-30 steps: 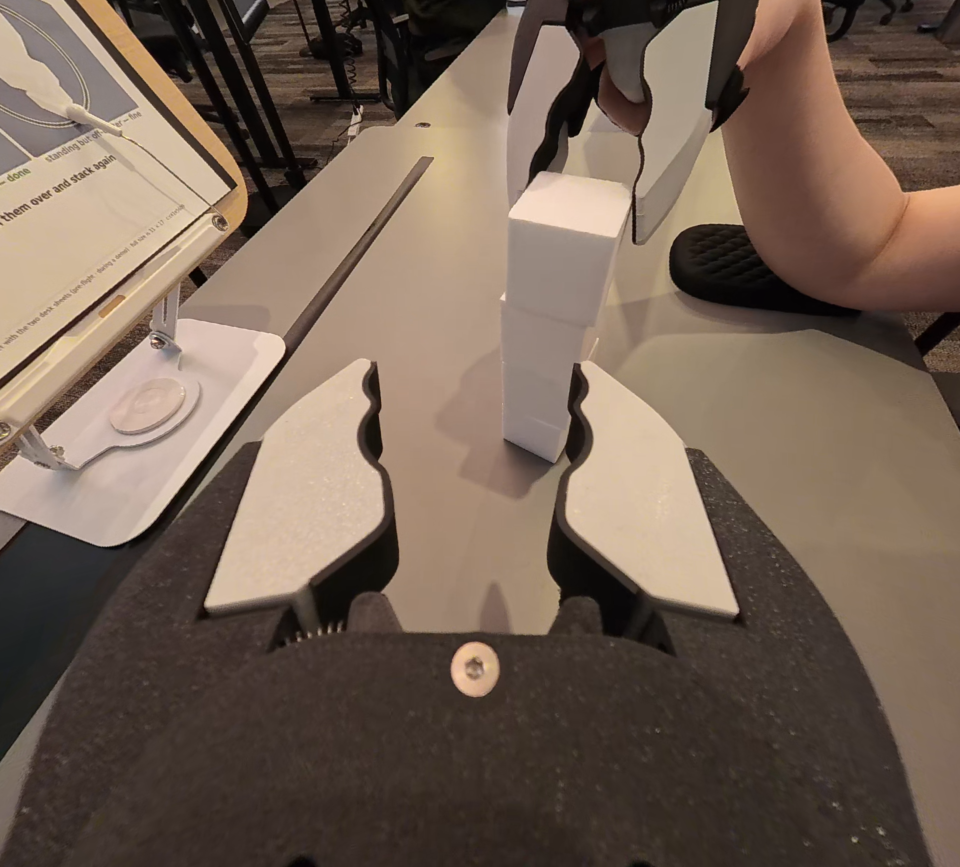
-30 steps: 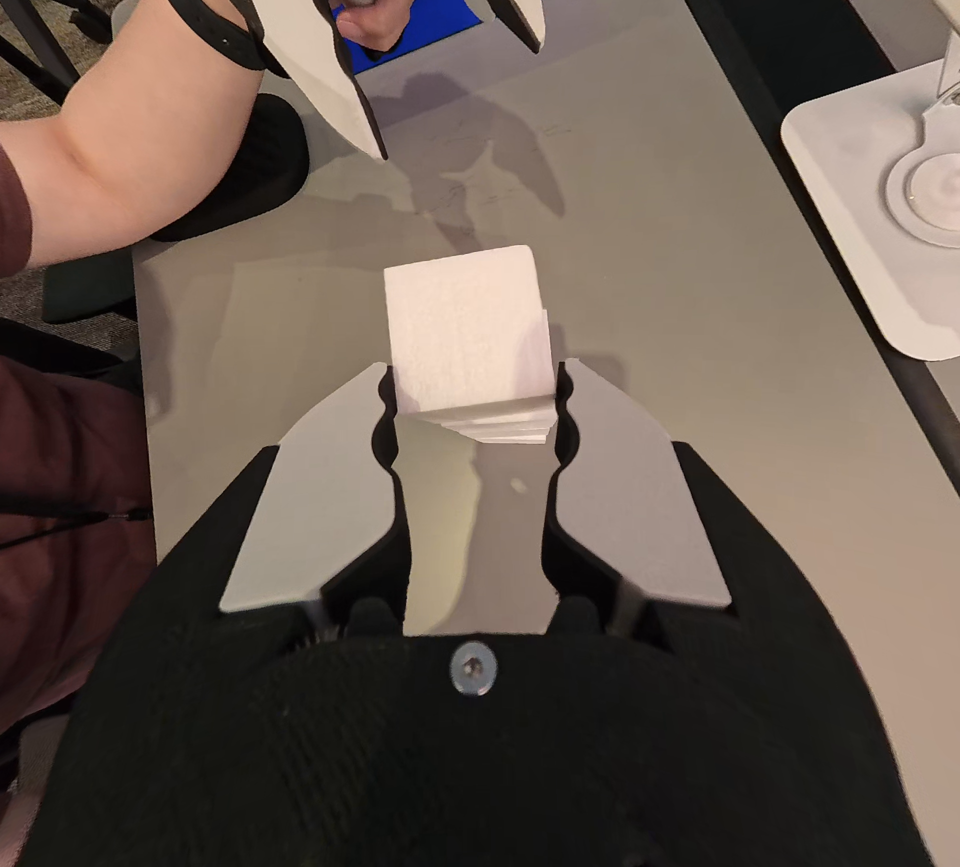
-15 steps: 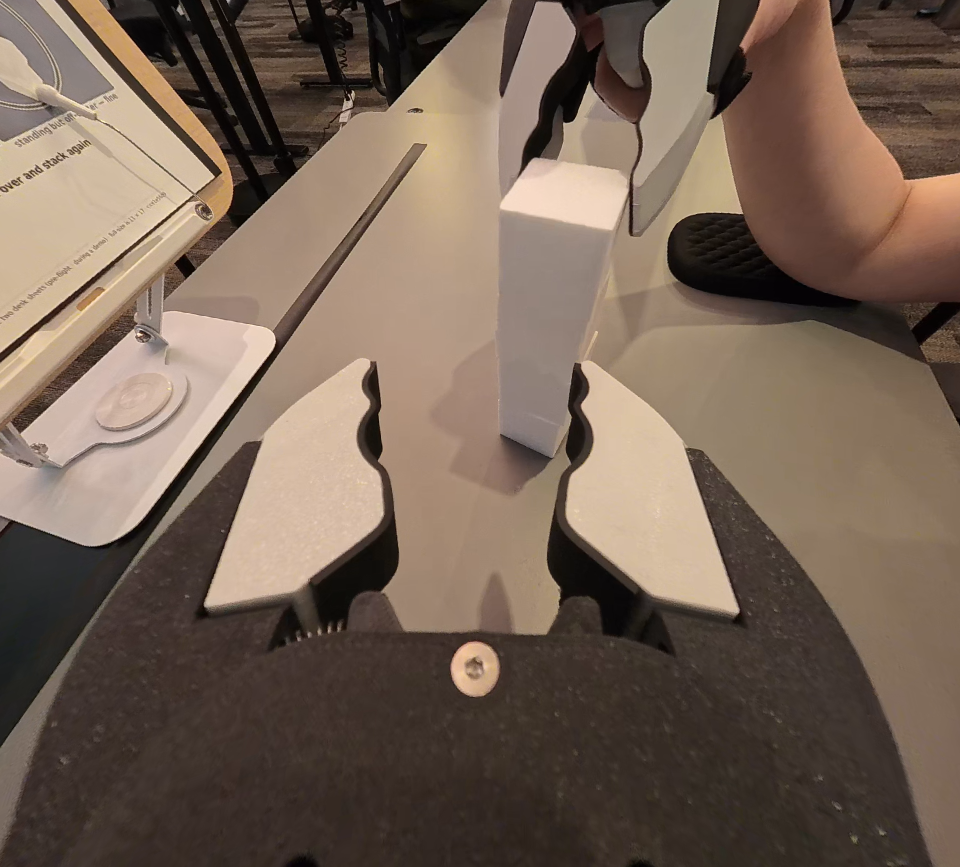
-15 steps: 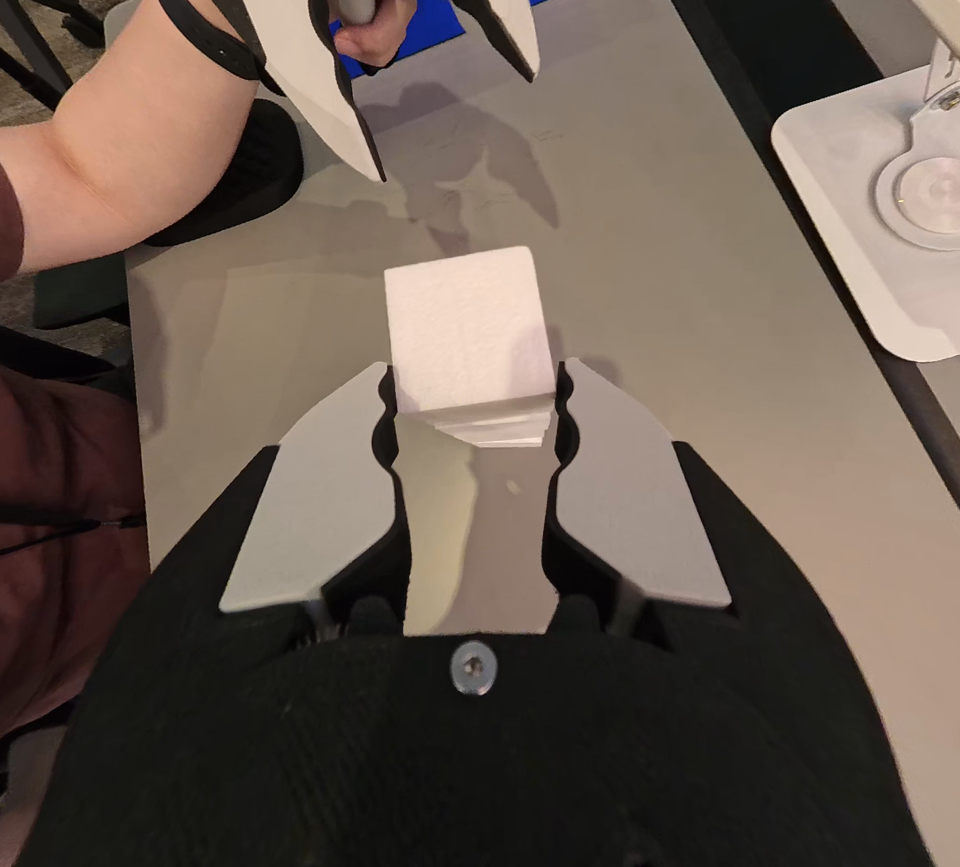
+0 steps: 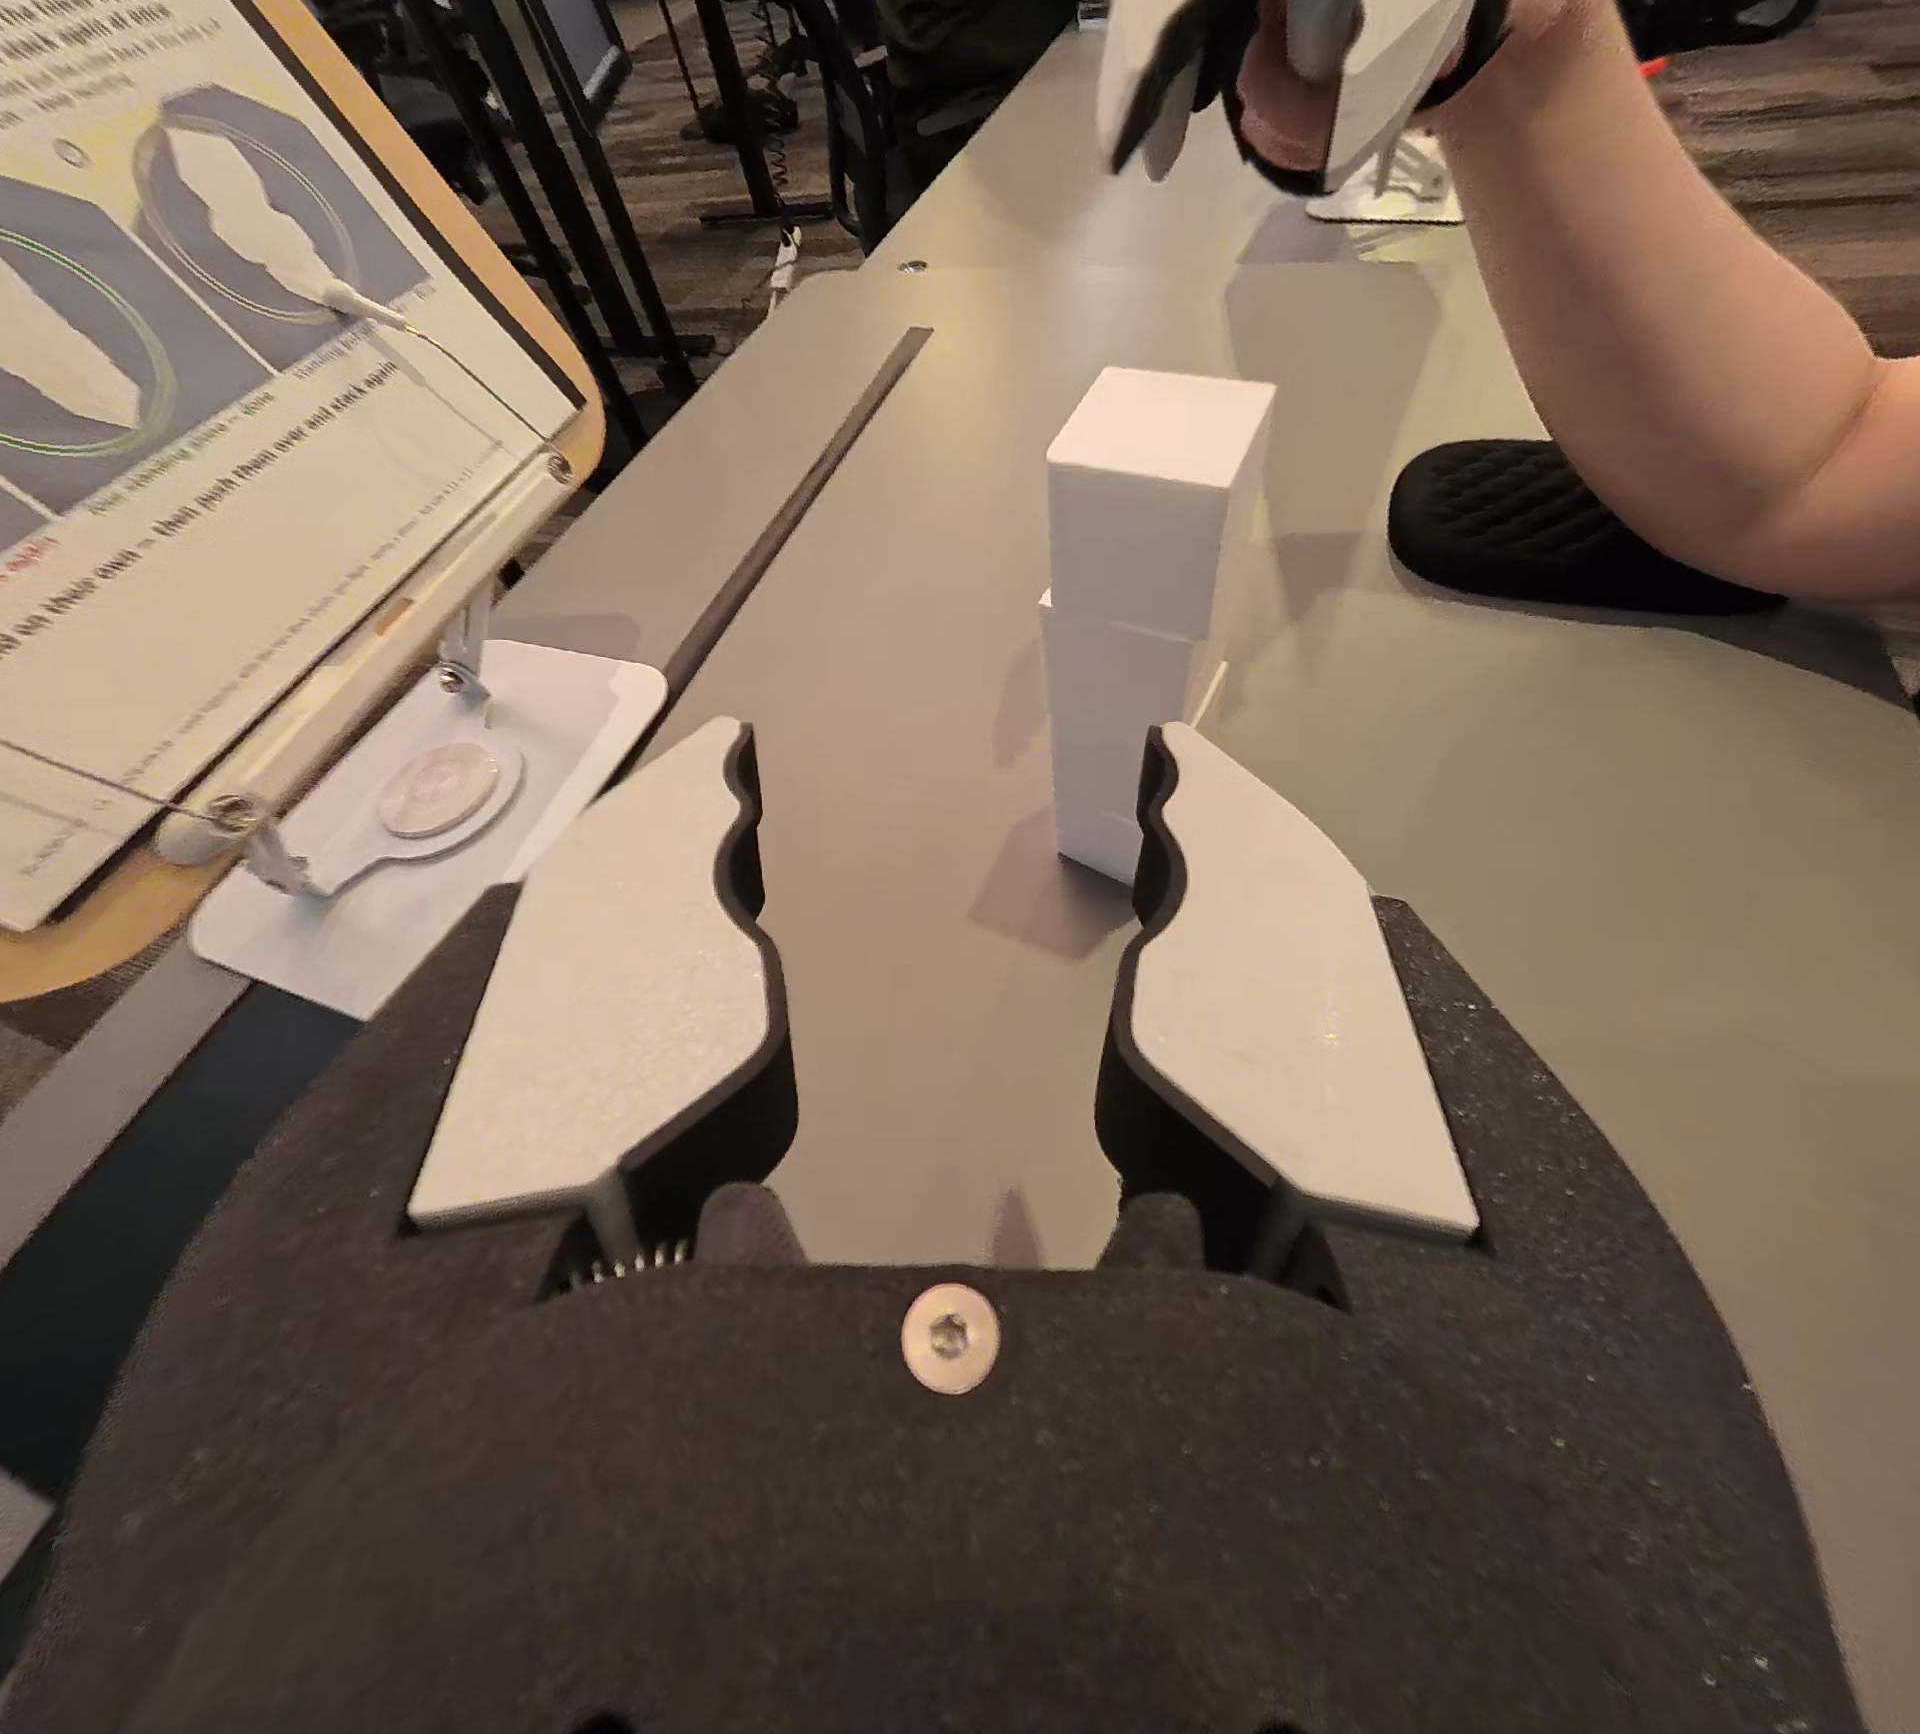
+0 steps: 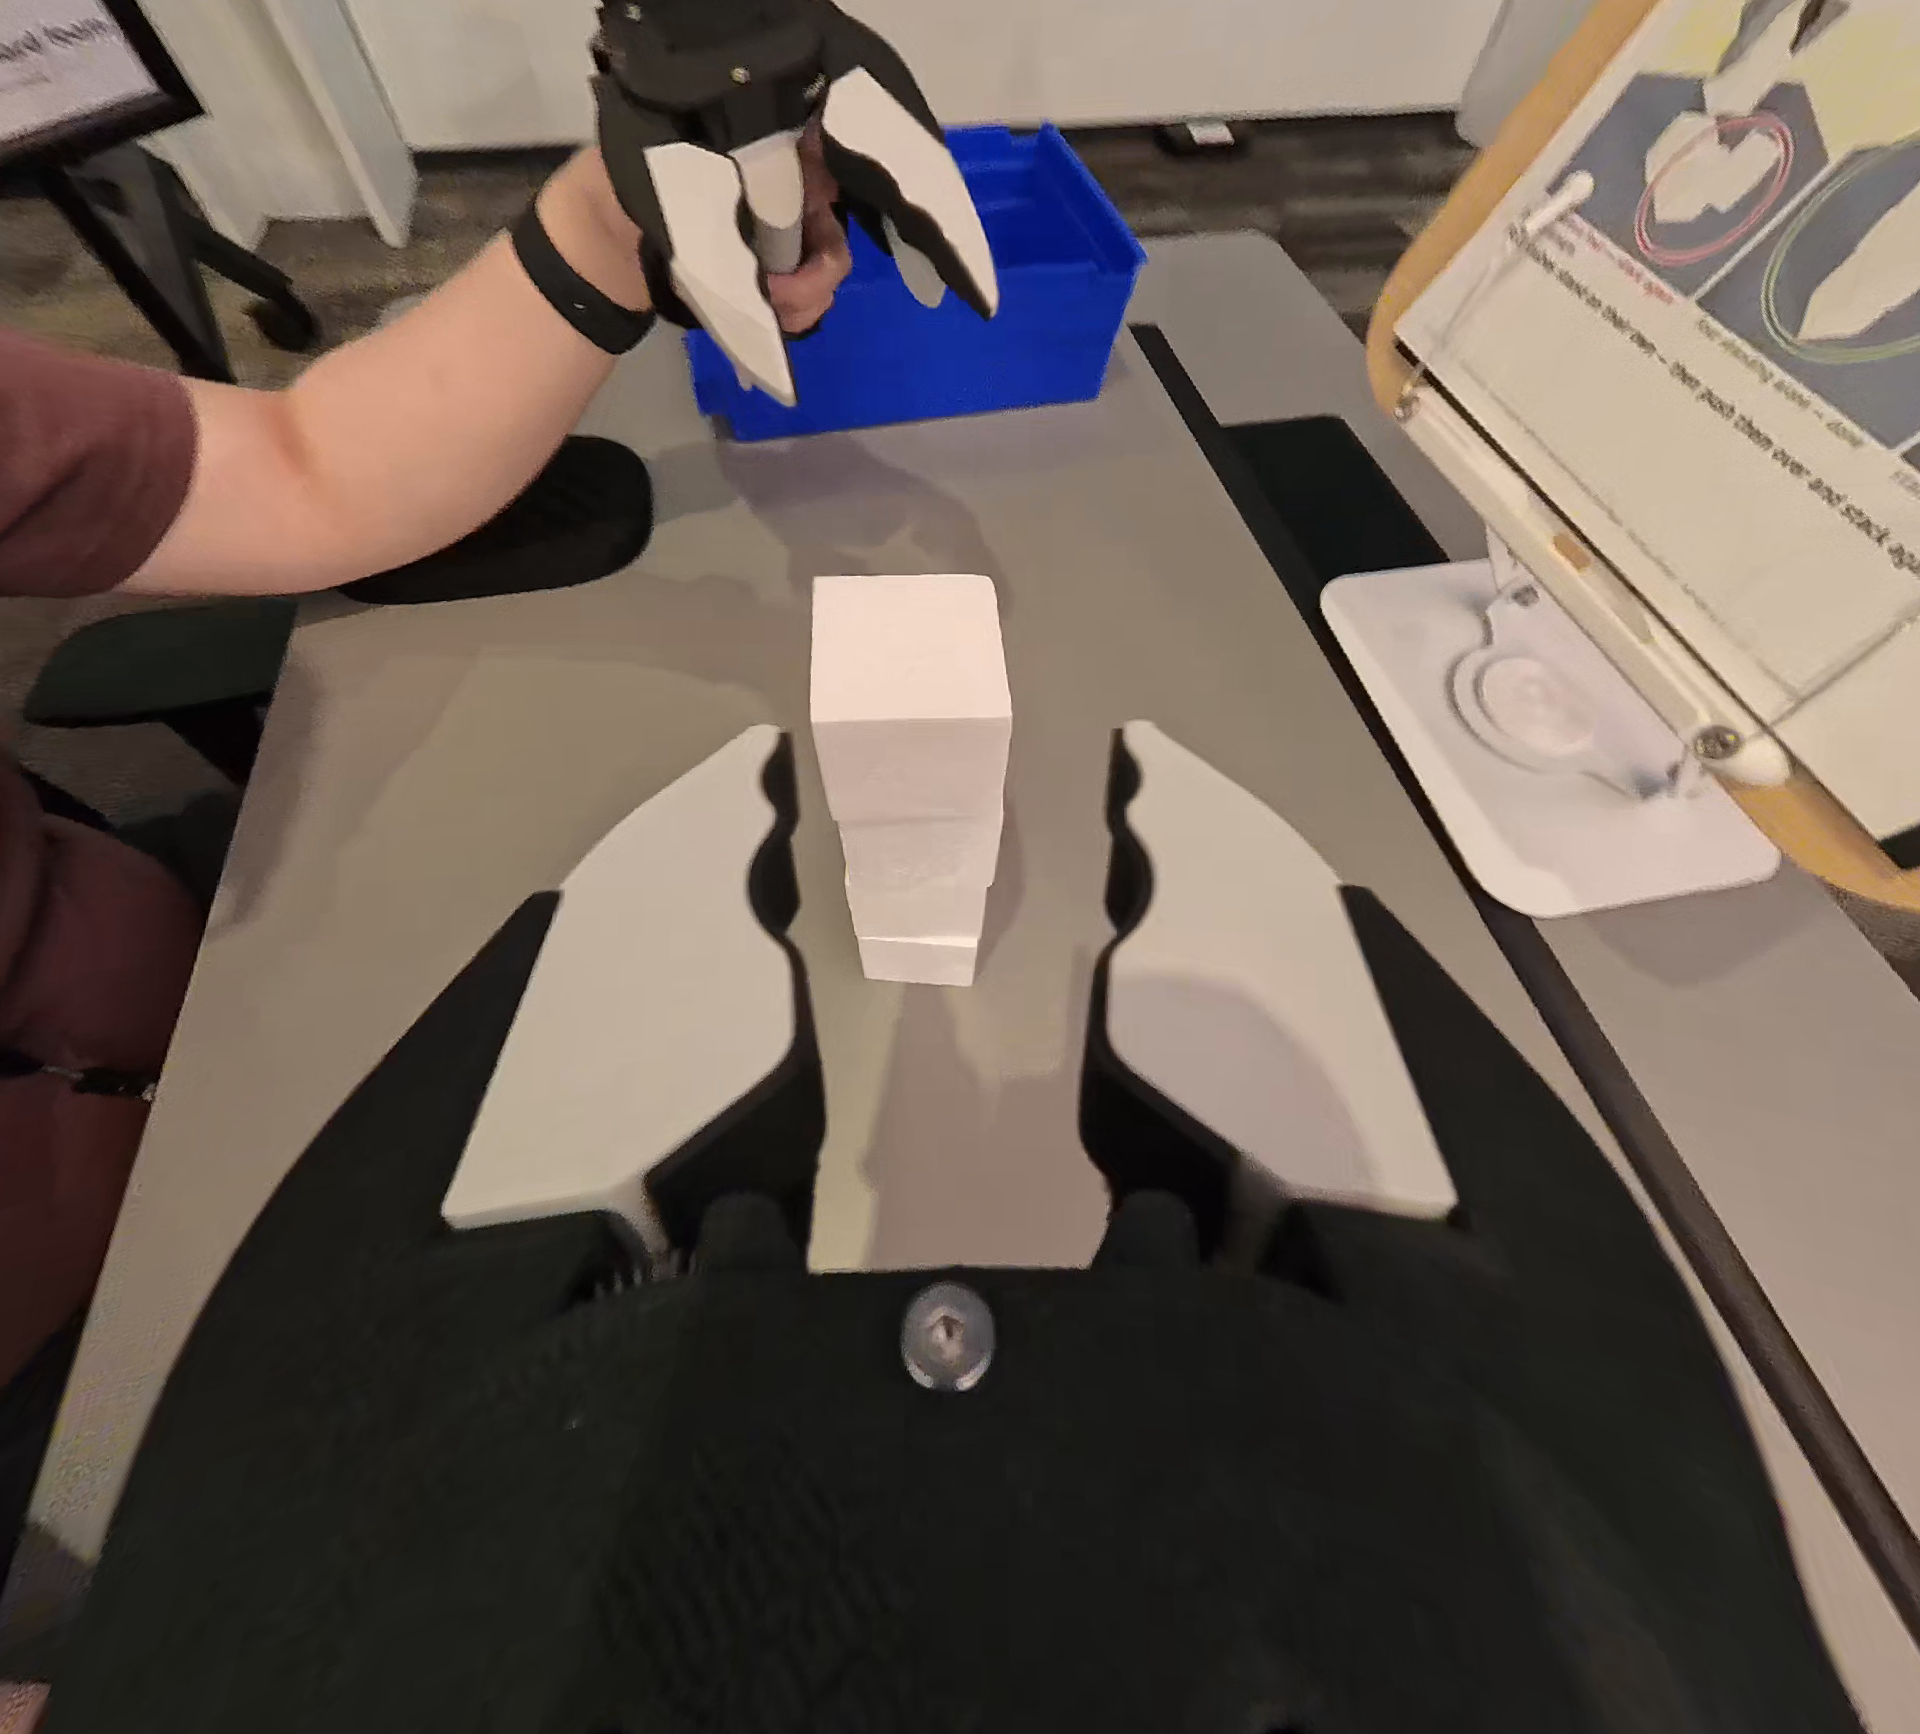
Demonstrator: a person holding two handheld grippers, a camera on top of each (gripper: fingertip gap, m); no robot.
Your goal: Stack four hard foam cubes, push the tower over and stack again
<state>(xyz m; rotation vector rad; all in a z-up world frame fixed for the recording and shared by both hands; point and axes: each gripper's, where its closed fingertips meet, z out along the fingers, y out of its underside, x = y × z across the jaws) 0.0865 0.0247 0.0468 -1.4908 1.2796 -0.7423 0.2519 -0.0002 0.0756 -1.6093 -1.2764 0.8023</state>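
Observation:
A tower of several white foam cubes (image 5: 1138, 604) stands upright on the grey table (image 5: 1507, 853), its layers slightly offset. My left gripper (image 5: 948, 749) is open and empty, with its right fingertip just short of the tower's base. My right gripper (image 6: 951, 737) is open and empty. It is held above and behind the tower (image 6: 909, 749), which shows between its fingers, apart from them. In the left wrist view the right gripper (image 5: 1278, 32) hangs high beyond the tower. In the right wrist view the left gripper (image 6: 821, 292) is held up beyond the tower.
A blue bin (image 6: 1039, 313) sits at the table's far end. An instruction board on a white stand (image 5: 260, 458) rises beside the table (image 6: 468, 749) and also shows in the right wrist view (image 6: 1714, 354). A black elbow pad (image 5: 1538, 531) lies under a person's forearm. The tips of one gripper are about 20 cm away from the tips of the other.
My right gripper has let go of the top cube, opened a little and pulled up and back from the tower. My left gripper has drawn back slightly. The tower stays standing.

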